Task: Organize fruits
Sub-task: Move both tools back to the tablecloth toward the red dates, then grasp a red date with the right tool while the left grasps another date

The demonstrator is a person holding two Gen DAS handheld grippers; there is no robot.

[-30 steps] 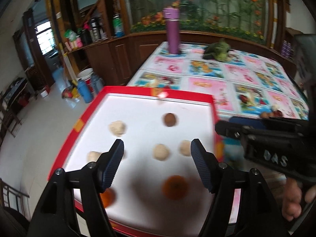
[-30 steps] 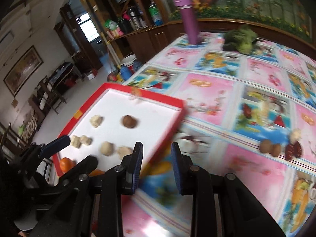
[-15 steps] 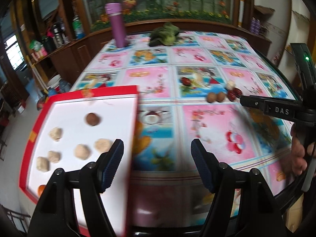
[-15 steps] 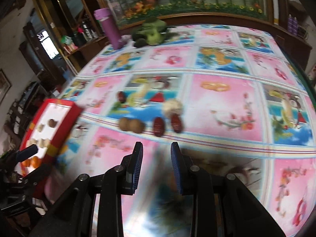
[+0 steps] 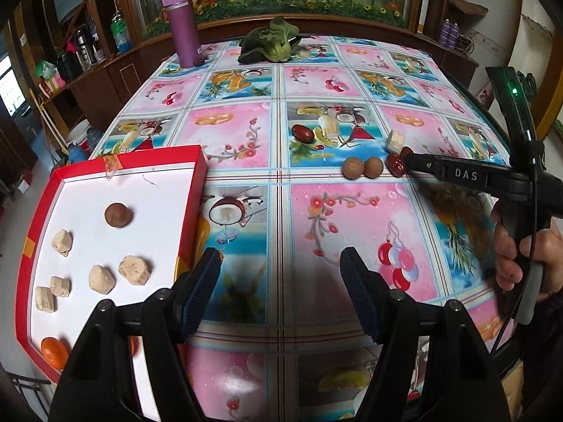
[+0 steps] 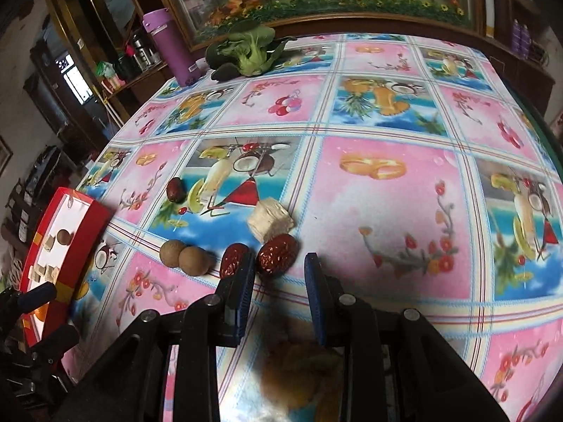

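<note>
From the left wrist view, the left gripper (image 5: pixel 279 292) hangs over bare tablecloth (image 5: pixel 242 130) with its jaws standing wide and nothing between them. Just to its left sits the red tray (image 5: pixel 42 204), already carrying 5 pale chunks, 1 brown longan and an orange. Farther off lie 2 longans (image 5: pixel 363 167) side by side, a lone red date (image 5: pixel 302 133) and a pale cube (image 5: pixel 395 140). The right gripper's tip reaches in beside the dates there, held by a hand (image 5: pixel 520 256).

From the right wrist view, the right gripper (image 6: pixel 278 269) has its jaws only narrowly apart and empty, lined up just short of a wrinkled red date (image 6: pixel 277 255). A second date (image 6: pixel 233 258) lies almost against the left finger.

My worry: the gap looks barely wider than that date, so a finger could land on top and roll it away, or nudge the neighbouring date into the 2 longans (image 6: pixel 184 254). The pale cube (image 6: pixel 270 221) sits just behind, so a push forward could shove it too.
</note>
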